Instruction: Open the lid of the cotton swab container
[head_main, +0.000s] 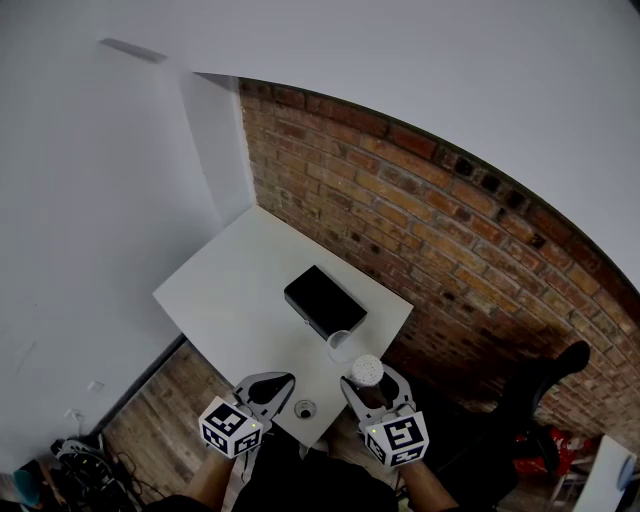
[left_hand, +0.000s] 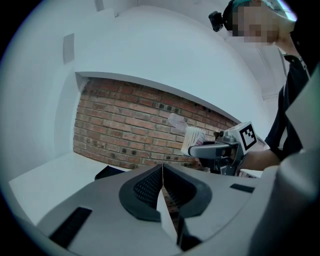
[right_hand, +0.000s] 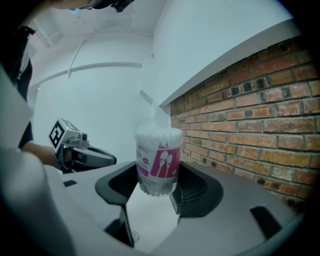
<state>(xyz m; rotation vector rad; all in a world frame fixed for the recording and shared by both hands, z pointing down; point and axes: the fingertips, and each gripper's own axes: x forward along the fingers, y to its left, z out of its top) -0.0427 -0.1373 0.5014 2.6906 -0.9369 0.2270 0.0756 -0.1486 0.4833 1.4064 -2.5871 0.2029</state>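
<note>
The cotton swab container (right_hand: 157, 160) stood upright between the jaws of the right gripper (right_hand: 152, 186), which clamped its lower body. Its clear lid (left_hand: 176, 120) was tipped up above the swabs. Left of that gripper and apart from it, the left gripper (left_hand: 161, 187) had its jaws pressed together on nothing. Beyond both lay a black box (head_main: 324, 301) on the white table (head_main: 230, 290).

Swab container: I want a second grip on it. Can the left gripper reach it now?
Probably yes. The container sits clamped in the right gripper, with only open air between it and the left gripper. The left jaws are shut and empty, so they must open first.
</note>
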